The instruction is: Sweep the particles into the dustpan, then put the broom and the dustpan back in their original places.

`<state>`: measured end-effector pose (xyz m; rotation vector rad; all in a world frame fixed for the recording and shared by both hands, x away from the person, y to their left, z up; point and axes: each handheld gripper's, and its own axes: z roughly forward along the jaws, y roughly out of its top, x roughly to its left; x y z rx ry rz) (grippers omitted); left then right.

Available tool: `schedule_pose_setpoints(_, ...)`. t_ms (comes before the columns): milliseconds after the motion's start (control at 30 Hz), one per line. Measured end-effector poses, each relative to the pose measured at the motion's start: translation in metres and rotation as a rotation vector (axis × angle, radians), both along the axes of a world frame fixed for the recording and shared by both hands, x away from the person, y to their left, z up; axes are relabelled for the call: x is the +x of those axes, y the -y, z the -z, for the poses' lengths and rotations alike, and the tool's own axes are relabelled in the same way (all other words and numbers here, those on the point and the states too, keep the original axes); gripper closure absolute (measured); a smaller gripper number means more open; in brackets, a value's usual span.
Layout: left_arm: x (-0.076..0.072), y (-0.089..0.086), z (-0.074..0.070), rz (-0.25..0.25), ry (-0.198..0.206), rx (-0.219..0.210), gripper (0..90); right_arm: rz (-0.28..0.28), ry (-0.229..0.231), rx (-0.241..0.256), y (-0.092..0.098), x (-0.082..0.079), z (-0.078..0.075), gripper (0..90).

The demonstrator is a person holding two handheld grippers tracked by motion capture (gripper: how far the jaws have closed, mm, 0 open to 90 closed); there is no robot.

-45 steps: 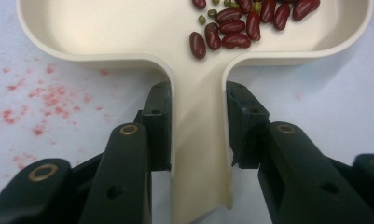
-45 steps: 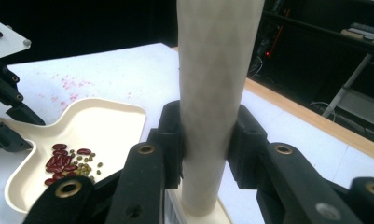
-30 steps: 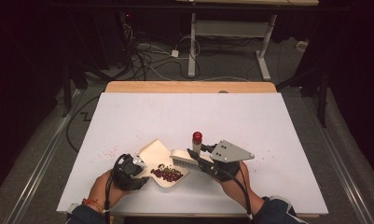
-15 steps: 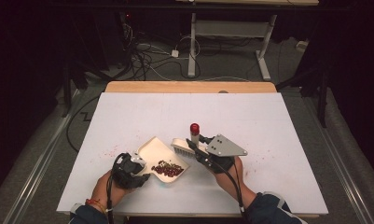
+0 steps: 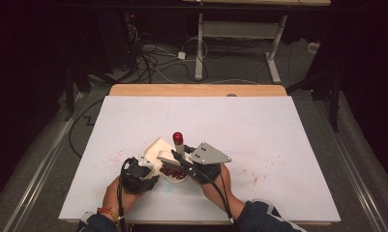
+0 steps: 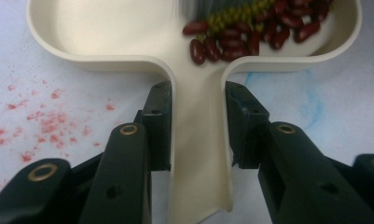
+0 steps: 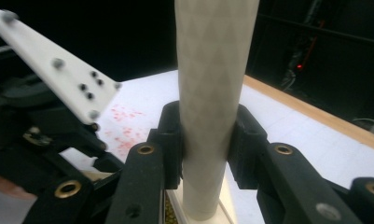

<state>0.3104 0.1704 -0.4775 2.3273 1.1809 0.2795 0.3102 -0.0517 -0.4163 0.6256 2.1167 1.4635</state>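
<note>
L gripper clamped on dustpan handle, R gripper on brush handle. Risk: hard sweep flicks beans past far rim, or tips pan sideways in L grip.

Dark room, cables on grey floor.

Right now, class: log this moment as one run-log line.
left gripper: shut on dustpan handle | right gripper: shut on brush handle | kidney beans: in dustpan | table: red specks

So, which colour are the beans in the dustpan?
Dark red beans, best seen in the left gripper view.
</note>
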Motion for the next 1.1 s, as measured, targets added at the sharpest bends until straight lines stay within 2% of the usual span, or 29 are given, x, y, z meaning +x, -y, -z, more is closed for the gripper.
schedule_pose_setpoints(100,0.000,-0.001,0.000,0.003,0.002,-0.006,63.2,0.002,0.028,-0.007,-0.001,-0.003,-0.001,70.4)
schedule_pose_setpoints(167,0.001,-0.002,0.000,0.007,0.003,-0.009,63.2,0.002,0.025,-0.002,0.002,-0.002,-0.003,70.4)
schedule_pose_setpoints(300,0.002,-0.005,0.000,0.010,0.001,-0.013,63.2,0.008,0.032,0.028,0.014,0.000,-0.011,70.4)
schedule_pose_setpoints(433,0.002,-0.006,-0.001,0.013,0.008,-0.012,63.3,0.005,0.071,0.008,0.030,0.000,-0.021,70.3)
schedule_pose_setpoints(533,0.002,-0.007,-0.001,0.016,0.010,-0.010,63.2,0.001,0.048,0.018,0.045,0.002,-0.027,70.2)
schedule_pose_setpoints(700,0.004,-0.011,0.000,0.014,0.000,-0.020,63.2,-0.015,0.059,0.000,0.077,-0.002,-0.038,70.2)
schedule_pose_setpoints(833,0.007,-0.015,0.000,0.000,0.001,-0.027,63.2,-0.022,0.048,-0.010,0.105,-0.005,-0.045,70.1)
schedule_pose_setpoints(1100,0.012,-0.021,0.001,-0.018,0.003,-0.027,63.2,0.025,0.029,-0.007,0.156,-0.009,-0.052,70.1)
